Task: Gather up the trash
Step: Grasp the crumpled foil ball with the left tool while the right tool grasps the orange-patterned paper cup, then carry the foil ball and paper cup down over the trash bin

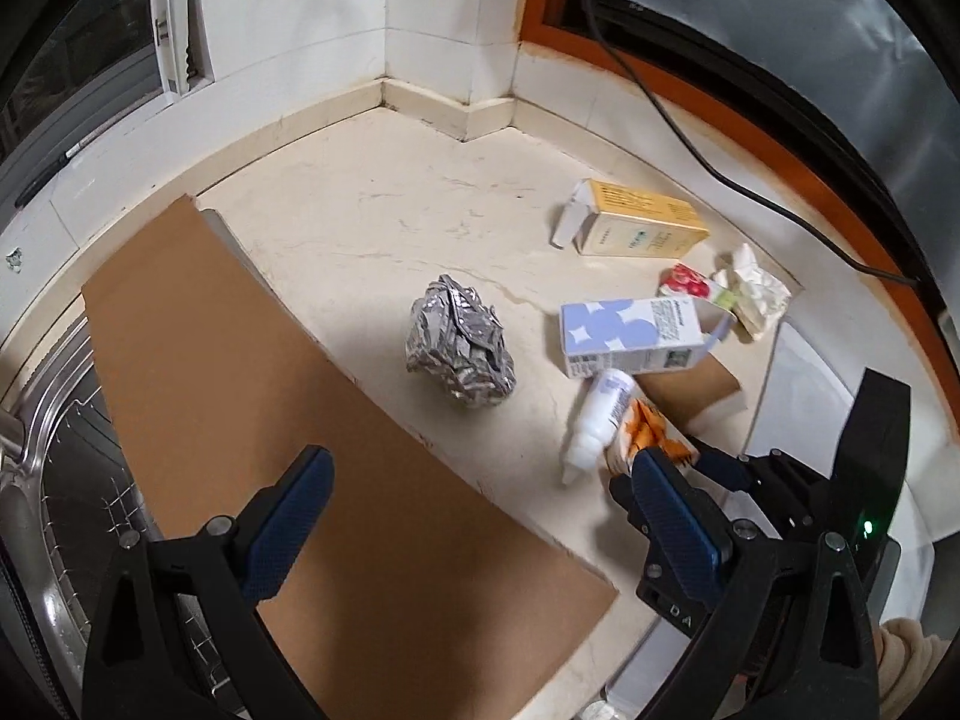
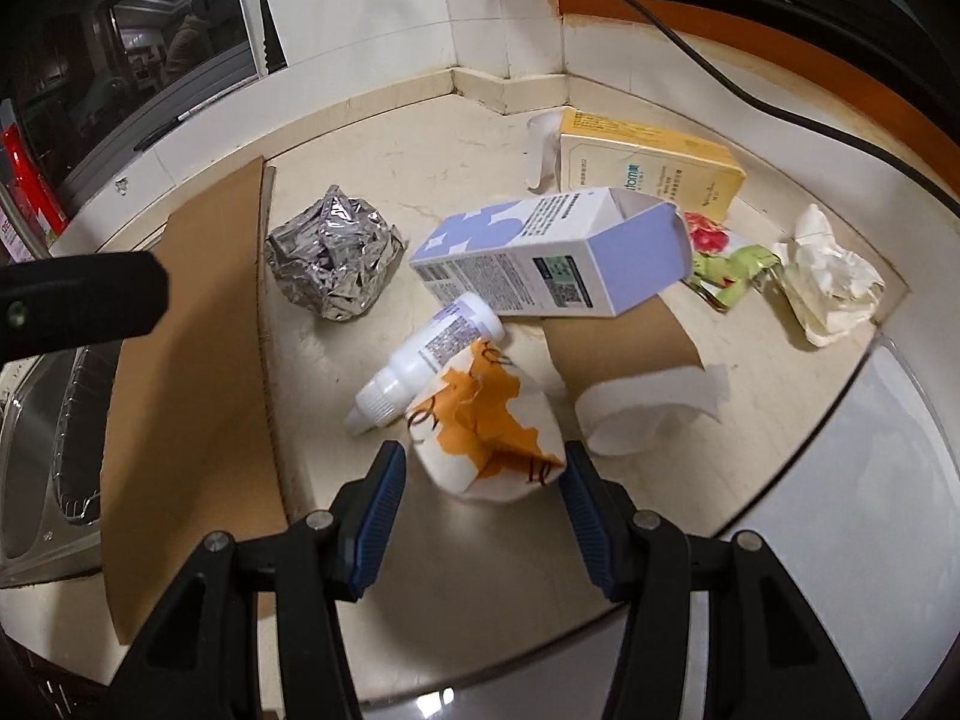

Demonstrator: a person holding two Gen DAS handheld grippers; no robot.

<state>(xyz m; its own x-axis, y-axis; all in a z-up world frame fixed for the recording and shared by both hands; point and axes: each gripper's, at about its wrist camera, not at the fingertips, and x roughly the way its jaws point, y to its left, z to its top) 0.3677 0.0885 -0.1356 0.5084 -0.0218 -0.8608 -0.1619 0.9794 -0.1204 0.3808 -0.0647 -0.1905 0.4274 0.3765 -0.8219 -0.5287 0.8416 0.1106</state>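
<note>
Pale stone countertop (image 2: 384, 162) is filling a tiled corner, with a steel sink (image 1: 36, 420) sitting at its left edge and a dark window above it. Lying partly over that sink is a big brown cardboard sheet (image 1: 240, 372), the largest loose thing here. Further back, a yellow box (image 2: 648, 162) is lying flat with its flap open, and in front of it a white and lilac carton (image 2: 540, 252) is lying on its side, its open mouth pointing right. A crumpled foil ball (image 2: 333, 258) is sitting apart between the carton and the cardboard sheet. A small white dropper bottle (image 2: 420, 354) is lying tip toward the camera, touching the carton and the wrapper.

That orange and white crumpled wrapper (image 2: 486, 426) is the nearest piece of trash. It is sitting just ahead of the right gripper (image 2: 480, 492), centred between the wide-standing blue pads, which are not pressing on it. Its long axis is running roughly across the gap. The left gripper (image 1: 474, 516) is also standing wide and empty, hanging over the cardboard sheet with the foil ball ahead of it. So the right hand looks better placed for the wrapper. Room is tight on its left, where the bottle is touching, and a white paper strip (image 2: 648, 420) is lying close on the right; toward the camera the counter is giving free space
</note>
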